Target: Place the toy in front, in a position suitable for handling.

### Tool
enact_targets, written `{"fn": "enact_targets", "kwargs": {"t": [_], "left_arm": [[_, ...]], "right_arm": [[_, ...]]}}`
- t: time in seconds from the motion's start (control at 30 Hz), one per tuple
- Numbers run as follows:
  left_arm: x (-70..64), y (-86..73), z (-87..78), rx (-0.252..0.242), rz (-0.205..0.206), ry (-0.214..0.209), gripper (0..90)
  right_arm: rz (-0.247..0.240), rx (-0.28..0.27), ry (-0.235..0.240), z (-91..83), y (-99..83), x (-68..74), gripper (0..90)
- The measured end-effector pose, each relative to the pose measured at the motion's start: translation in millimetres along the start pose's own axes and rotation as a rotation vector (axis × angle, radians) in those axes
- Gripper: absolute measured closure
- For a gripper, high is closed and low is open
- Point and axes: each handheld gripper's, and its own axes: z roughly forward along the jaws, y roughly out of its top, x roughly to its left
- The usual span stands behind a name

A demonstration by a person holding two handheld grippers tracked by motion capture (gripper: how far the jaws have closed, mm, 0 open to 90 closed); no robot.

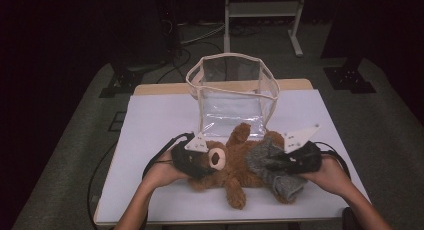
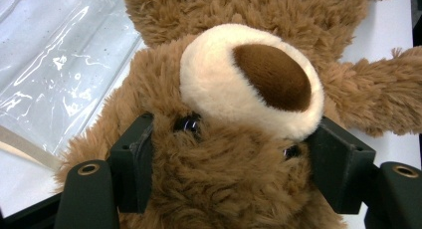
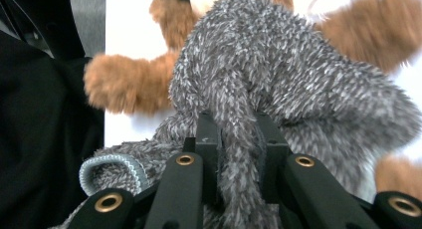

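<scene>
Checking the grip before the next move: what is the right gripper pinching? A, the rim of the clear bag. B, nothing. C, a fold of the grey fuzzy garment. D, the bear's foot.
C: the right gripper has its jaws closed on a fold of the grey fuzzy garment covering the teddy bear.

One teddy bear (image 1: 225, 165), one grey sock (image 1: 272, 165), one bag (image 1: 232, 90)

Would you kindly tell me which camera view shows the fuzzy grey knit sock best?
The right gripper view: the fuzzy grey knit sock looms close, a fold pinched between the right tongs, its ribbed cuff visible lower left. The high view shows the sock small, draped over the brown plush teddy bear. The left gripper view shows the bear's face.
</scene>
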Motion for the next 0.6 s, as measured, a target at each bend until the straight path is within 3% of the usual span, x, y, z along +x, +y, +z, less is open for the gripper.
{"fn": "enact_targets", "kwargs": {"t": [0.03, 0.17, 0.2, 0.23, 0.33, 0.5, 0.6], "left_arm": [[0.0, 0.0, 0.0, 0.0, 0.0, 0.0, 28.8], [-1.2, 1.5, 0.3, 0.002, 0.006, 0.004, 28.9], [-1.1, 1.5, 0.4, 0.001, 0.007, 0.003, 28.9], [-1.1, 1.4, 0.5, 0.0, 0.008, 0.003, 28.9], [-1.6, 0.7, 0.2, 0.005, 0.011, 0.005, 28.8], [-1.5, -2.7, -0.8, -0.014, 0.006, -0.002, 28.8], [-1.5, -3.7, -1.5, -0.018, 0.006, -0.002, 28.9]], "right_arm": [[0.0, 0.0, 0.0, 0.0, 0.0, 0.0, 76.1], [-0.071, 0.012, 0.037, 25.4, 33.0, 0.0, 76.1], [-0.1, 0.018, 0.053, 38.8, 46.6, 0.3, 76.1], [-0.1, 0.018, 0.053, 38.8, 46.6, 0.3, 76.1], [-0.141, 0.039, 0.088, 62.0, 62.0, 1.6, 76.1], [-0.12, 0.027, 0.087, 56.2, 57.0, -0.1, 76.0], [-0.066, -0.002, 0.07, 36.2, 35.3, -1.7, 76.0]]}}
